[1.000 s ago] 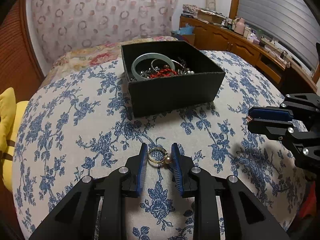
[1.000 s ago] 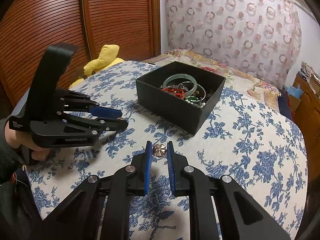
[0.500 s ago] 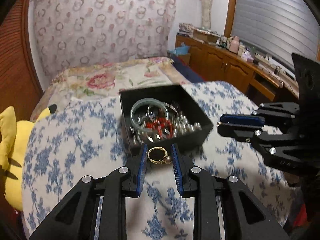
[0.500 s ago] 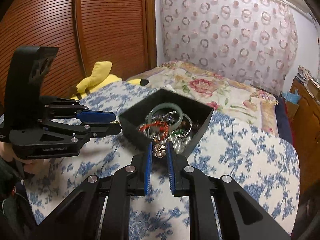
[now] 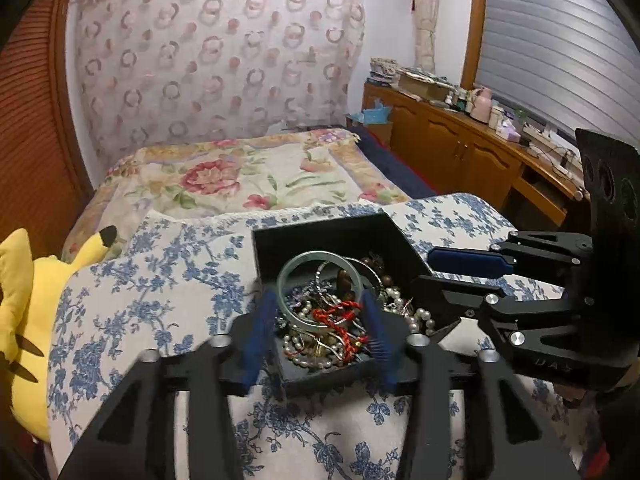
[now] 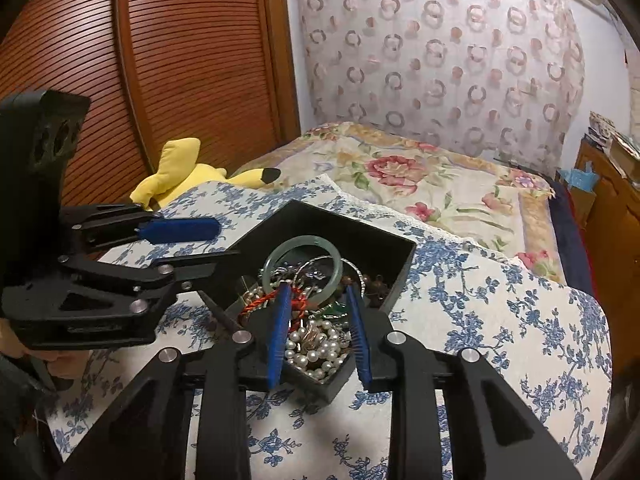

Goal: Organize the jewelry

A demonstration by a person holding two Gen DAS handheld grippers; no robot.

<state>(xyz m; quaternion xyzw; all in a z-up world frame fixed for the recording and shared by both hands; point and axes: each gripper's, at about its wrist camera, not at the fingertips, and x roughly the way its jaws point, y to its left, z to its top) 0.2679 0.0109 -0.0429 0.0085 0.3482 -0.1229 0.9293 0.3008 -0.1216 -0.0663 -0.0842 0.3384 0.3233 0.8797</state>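
Note:
A black open box (image 5: 320, 236) (image 6: 400, 276) sits on the blue-flowered cloth and holds a heap of jewelry: a pale green bangle (image 5: 320, 258) (image 6: 310, 244), a red cord (image 5: 340, 314), pearl strings (image 6: 320, 354) and silver bangles. My left gripper (image 5: 320, 320) is open and empty right over the box's near corner. My right gripper (image 6: 318, 320) is open and empty over the box too; it also shows in the left wrist view (image 5: 452, 276). The left gripper shows at the left of the right wrist view (image 6: 200, 244). Both sets of jaws stand spread above the heap.
A yellow plush toy (image 5: 24, 320) (image 6: 184, 176) lies at the cloth's left edge. A flowered quilt (image 5: 240, 176) lies behind the box. A wooden sideboard (image 5: 460, 144) with clutter stands at the right, a slatted wooden door (image 6: 140, 60) at the left.
Both grippers moved forward over the box and opened. The gold ring left the left gripper and the flower-shaped piece left the right one; both are now among the jewelry.

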